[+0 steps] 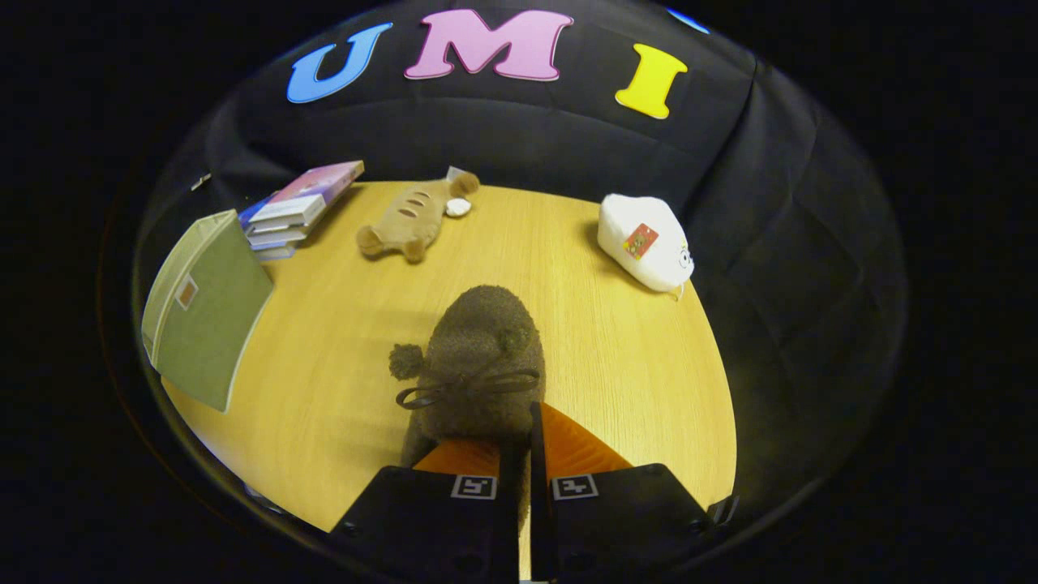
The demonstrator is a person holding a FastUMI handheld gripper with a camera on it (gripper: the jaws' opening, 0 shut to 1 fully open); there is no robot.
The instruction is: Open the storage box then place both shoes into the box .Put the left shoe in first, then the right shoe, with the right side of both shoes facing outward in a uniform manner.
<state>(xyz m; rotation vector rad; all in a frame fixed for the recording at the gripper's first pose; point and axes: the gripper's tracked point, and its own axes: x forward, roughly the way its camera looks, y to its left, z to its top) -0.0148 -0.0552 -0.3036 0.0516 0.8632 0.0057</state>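
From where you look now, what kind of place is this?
Probably a staged recording booth, not a home: a wooden table before a black cloth wall, set with plush toys, stacked books and a green storage box. The gripper grips a fuzzy brown shoe.

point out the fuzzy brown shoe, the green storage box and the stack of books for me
fuzzy brown shoe (485,341), gripper view, on its rounded toe, gripped at its heel by the gripper (525,442).
green storage box (212,312), gripper view, on its lid.
stack of books (300,204), gripper view, on the top cover.

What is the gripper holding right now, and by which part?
The gripper is shut on the fuzzy brown shoe, pinching its rear collar just behind the bow.
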